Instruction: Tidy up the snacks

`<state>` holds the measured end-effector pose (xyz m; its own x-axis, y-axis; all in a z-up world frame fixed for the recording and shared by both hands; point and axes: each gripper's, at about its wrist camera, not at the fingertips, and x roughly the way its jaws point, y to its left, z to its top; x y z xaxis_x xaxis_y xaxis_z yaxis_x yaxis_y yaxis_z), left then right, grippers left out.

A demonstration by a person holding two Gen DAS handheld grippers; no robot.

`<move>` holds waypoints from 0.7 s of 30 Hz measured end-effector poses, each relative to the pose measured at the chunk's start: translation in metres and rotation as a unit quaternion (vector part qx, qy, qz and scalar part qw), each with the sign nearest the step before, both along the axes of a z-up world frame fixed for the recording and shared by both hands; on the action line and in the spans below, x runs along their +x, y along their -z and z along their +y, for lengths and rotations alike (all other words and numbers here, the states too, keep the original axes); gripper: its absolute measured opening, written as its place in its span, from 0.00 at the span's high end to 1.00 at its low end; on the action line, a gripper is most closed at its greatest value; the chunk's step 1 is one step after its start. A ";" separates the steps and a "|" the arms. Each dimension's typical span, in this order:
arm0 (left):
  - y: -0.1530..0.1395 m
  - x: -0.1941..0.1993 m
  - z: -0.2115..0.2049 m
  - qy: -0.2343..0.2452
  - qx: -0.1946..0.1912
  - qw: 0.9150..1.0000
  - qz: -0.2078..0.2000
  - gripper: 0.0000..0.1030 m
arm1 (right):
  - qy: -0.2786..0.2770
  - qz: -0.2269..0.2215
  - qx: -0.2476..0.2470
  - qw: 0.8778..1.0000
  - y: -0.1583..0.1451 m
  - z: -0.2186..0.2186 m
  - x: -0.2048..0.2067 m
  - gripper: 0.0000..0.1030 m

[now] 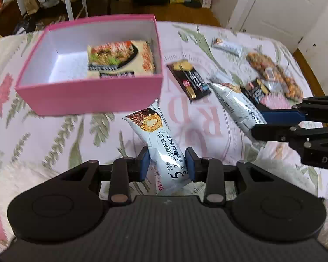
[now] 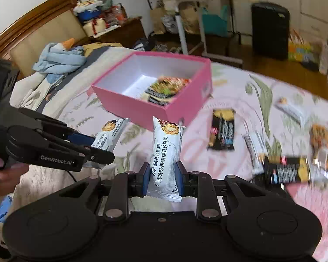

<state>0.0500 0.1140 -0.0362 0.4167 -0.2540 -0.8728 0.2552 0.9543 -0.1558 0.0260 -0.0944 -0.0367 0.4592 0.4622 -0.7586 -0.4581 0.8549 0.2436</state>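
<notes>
A messy bedroom, flowery bedspread (image 1: 43, 135). One white wafer pack (image 1: 161, 146) is pinched by the left gripper (image 1: 167, 163), another white pack (image 2: 166, 157) by the right gripper (image 2: 160, 178), both just short of the pink box (image 1: 87, 96). Light, crinkly, probably crushable, so mid-body is best gripped gently.

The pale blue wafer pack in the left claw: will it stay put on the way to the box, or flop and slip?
The wafer pack, pinched low in the left claw, stands up without drooping, so it is probably fairly stiff and light. Its glossy film looks slippery; it already leans left, so it may pivot. Likely crushable, so avoid squeezing harder before reaching the pink box.
</notes>
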 end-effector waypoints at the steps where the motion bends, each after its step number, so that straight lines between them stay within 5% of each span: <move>1: -0.004 0.002 0.003 0.000 -0.001 1.000 -0.004 0.67 | -0.006 -0.006 0.000 1.000 -0.004 0.005 0.003 0.72; 12: -0.026 0.058 0.039 -0.042 -0.020 0.997 -0.067 0.67 | -0.042 -0.075 -0.020 0.996 -0.021 0.061 0.054 0.72; 21: 0.026 0.147 0.057 -0.083 -0.073 0.992 -0.065 0.67 | -0.010 -0.082 -0.019 0.996 0.016 0.082 0.132 0.72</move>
<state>0.1973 0.1709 -0.0619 0.5694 -0.2922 -0.7684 0.1238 0.9545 -0.2713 0.1582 -0.0128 -0.0525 0.5693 0.4447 -0.6915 -0.5056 0.8526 0.1320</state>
